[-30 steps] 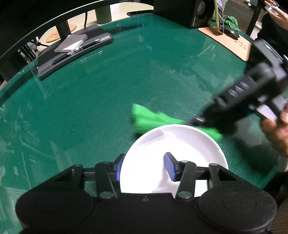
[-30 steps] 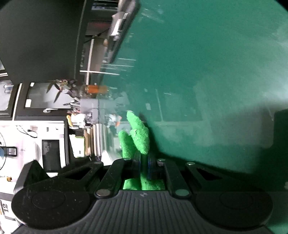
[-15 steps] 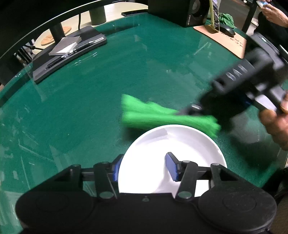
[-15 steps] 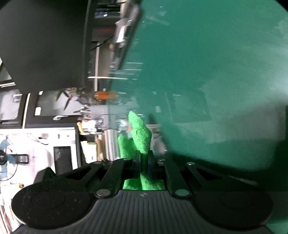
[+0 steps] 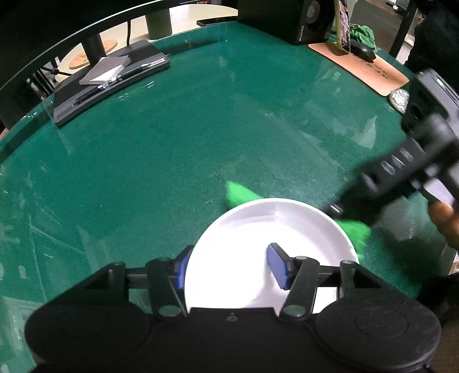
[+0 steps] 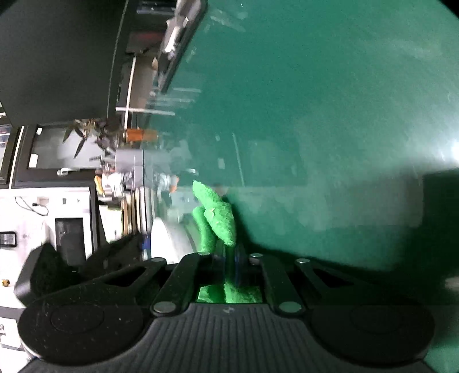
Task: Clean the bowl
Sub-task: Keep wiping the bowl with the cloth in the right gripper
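A white bowl (image 5: pixel 258 244) sits on the green table (image 5: pixel 200 129), close under my left gripper (image 5: pixel 229 269). Its jaws are opening: the left blue pad stands just outside the bowl's left rim, the right pad inside the bowl, neither pressing. My right gripper (image 5: pixel 338 208) comes in from the right, held by a hand (image 5: pixel 441 218), and is shut on a bright green cloth (image 5: pixel 241 195). The cloth lies along the bowl's far rim, partly hidden behind it. In the right wrist view the cloth (image 6: pixel 218 218) sticks out past the shut gripper (image 6: pixel 229 255), with the bowl (image 6: pixel 169 238) to its left.
A black tray (image 5: pixel 109 83) with a notebook and pen lies at the far left of the table. A black speaker (image 5: pixel 287 20) stands at the back, beside a cork mat (image 5: pixel 358 69) with a mouse (image 5: pixel 363 51). The table's curved edge runs along the left.
The right gripper and the green cloth have swung down and to the right, so the cloth now sits lower behind the bowl's far rim. The left pads stand wider apart.
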{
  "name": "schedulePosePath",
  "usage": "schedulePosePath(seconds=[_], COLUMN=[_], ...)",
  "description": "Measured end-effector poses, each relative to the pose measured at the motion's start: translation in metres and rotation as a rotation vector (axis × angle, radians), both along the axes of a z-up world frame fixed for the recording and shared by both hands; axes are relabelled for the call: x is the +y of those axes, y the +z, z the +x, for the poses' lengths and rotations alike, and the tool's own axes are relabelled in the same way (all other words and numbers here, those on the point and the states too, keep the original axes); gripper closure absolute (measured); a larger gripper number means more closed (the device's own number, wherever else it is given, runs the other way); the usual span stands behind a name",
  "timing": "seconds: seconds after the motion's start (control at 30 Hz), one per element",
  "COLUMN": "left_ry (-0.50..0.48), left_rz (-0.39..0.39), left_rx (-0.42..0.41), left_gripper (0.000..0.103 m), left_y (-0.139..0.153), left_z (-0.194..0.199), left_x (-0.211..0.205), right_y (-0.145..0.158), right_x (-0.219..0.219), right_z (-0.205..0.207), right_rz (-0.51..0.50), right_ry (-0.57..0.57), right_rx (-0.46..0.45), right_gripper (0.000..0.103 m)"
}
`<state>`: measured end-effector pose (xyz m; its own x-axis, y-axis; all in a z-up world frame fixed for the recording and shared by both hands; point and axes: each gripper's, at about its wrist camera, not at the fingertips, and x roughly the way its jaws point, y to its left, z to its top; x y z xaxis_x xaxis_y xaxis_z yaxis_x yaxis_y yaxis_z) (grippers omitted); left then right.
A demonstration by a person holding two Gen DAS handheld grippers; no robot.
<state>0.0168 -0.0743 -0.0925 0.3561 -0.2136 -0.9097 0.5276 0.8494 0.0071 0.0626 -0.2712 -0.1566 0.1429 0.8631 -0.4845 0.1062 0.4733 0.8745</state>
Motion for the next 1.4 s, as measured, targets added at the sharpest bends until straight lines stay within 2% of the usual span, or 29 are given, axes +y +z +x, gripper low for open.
schedulePosePath(seconds=[0.13,0.27,0.33,0.37,0.43,0.47,0.53,0.57,0.6,0.67,0.73,0.77,0.8,0.83,0.87,1.07,1.3,1.4], left_ry=[0.016,0.013,0.011,0.009,0.028,0.056,0.105,0.158,0.174,0.205,0.187,0.173,0.159,0.148,0.137,0.071,0.062,0.059], left_rz=[0.003,0.006,-0.001,-0.001,0.012,0.025,0.011,-0.012,-0.020,-0.052,-0.024,0.013,0.051,0.075,0.097,0.100,0.102,0.091], left_rx=[-0.007,-0.007,-0.004,-0.006,-0.014,-0.020,-0.044,-0.053,-0.053,-0.040,-0.037,-0.043,-0.049,-0.058,-0.068,-0.050,-0.050,-0.040], left_gripper=[0.049,0.037,0.037,0.038,0.054,0.057,0.053,0.041,0.037,0.038,0.050,0.066,0.076,0.079,0.079,0.074,0.073,0.071], left_y=[0.000,-0.001,-0.002,-0.002,0.002,0.006,0.014,0.020,0.022,0.025,0.022,0.019,0.016,0.013,0.010,0.008,0.007,0.008], left_z=[-0.002,-0.002,-0.002,-0.002,-0.002,-0.002,-0.007,-0.011,-0.012,-0.020,-0.025,-0.027,-0.028,-0.027,-0.026,-0.018,-0.018,-0.017], left_x=[-0.001,-0.001,-0.001,-0.001,-0.002,-0.002,0.003,0.011,0.013,0.020,0.016,0.012,0.008,0.007,0.006,0.007,0.002,0.003], right_y=[0.005,0.011,0.009,0.007,0.003,0.002,0.003,0.004,0.004,0.005,0.005,0.006,0.006,0.006,0.006,0.006,0.011,0.010], right_x=[0.011,-0.005,-0.021,-0.025,-0.037,-0.042,-0.049,-0.050,-0.053,-0.053,-0.051,-0.049,-0.047,-0.045,-0.043,-0.034,0.002,0.002], right_z=[0.015,0.003,-0.005,-0.007,-0.015,-0.019,-0.021,-0.021,-0.021,-0.019,-0.017,-0.017,-0.018,-0.018,-0.019,-0.014,0.019,0.018], right_rz=[0.033,0.044,0.049,0.055,0.068,0.070,0.081,0.085,0.089,0.089,0.090,0.094,0.103,0.112,0.120,0.114,0.116,0.122], right_ry=[-0.010,-0.037,-0.046,-0.044,-0.055,-0.071,-0.113,-0.125,-0.139,-0.148,-0.146,-0.138,-0.123,-0.111,-0.097,-0.058,-0.022,-0.008], right_rx=[-0.035,-0.054,-0.031,-0.021,0.001,0.005,-0.001,-0.006,-0.016,-0.026,-0.028,-0.027,-0.025,-0.023,-0.021,-0.002,-0.050,-0.050], right_gripper=[0.095,0.095,0.095,0.095,0.095,0.095,0.095,0.095,0.095,0.095,0.095,0.095,0.095,0.095,0.095,0.094,0.094,0.094])
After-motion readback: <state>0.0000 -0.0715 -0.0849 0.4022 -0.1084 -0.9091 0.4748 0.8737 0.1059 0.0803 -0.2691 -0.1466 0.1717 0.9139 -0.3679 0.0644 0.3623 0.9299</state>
